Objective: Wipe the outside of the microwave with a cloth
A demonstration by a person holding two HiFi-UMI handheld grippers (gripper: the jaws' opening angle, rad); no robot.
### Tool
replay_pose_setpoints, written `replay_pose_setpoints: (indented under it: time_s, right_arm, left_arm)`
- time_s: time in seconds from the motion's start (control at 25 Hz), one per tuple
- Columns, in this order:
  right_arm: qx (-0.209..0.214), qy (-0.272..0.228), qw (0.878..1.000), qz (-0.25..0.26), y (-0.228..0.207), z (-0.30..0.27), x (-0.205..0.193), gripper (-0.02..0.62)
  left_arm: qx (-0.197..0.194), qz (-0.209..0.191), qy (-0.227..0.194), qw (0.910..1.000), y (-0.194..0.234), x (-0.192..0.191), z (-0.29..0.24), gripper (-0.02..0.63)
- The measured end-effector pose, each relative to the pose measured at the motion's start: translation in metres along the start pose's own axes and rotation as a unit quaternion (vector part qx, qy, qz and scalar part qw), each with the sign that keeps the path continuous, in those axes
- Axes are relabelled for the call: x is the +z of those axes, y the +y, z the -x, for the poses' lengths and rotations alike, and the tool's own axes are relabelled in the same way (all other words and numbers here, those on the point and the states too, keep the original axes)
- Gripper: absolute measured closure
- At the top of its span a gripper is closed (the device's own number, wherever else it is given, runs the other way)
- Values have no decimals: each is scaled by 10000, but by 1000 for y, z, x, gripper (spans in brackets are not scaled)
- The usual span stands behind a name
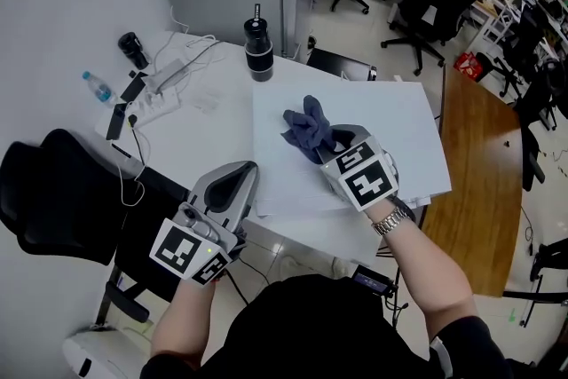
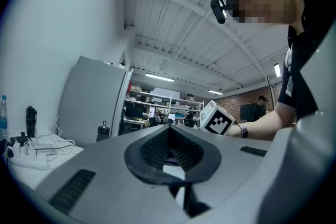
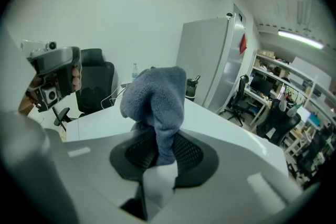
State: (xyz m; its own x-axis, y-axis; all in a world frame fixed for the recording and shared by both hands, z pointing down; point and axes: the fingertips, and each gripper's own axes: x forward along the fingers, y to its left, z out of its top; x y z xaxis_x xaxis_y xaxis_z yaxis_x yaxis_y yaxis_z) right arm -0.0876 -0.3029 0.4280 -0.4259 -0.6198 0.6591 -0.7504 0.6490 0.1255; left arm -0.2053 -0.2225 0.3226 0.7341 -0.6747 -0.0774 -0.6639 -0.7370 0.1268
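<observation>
Office floor with swivel chairs fills the upper right of the head view; white table (image 1: 209, 115) at centre-left carries a black flask (image 1: 258, 49), a power strip (image 1: 155, 106) and a small water bottle (image 1: 98, 87); a white flat-topped box (image 1: 390, 124), probably the microwave, sits at centre. Right gripper (image 1: 321, 151), over the box's top, pinches a grey-blue cloth (image 1: 309, 127) that bunches above it; left gripper (image 1: 232, 182), lower left near the table's edge, carries nothing. Left gripper view: jaws pressed together at lower centre with nothing between them, pointing level across the room; the right gripper's marker cube (image 2: 217, 118) shows right of centre. Right gripper view: one fold of the cloth (image 3: 155, 99) sits clamped between the pads, the rest standing up in a soft lump at centre. Handling, as judged: light, limp, fleecy, unbreakable; best held by a thick gathered fold so a broad free part meets the panel
</observation>
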Motion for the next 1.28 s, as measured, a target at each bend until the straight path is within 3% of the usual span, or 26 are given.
replay_pose_setpoints:
  time_s: [1.28]
  right_arm:
    - [-380,-250,9975,-543,-162,99,-112,512]
  left_arm:
    - [-80,-362,478,9982,-135,-10,-110,601]
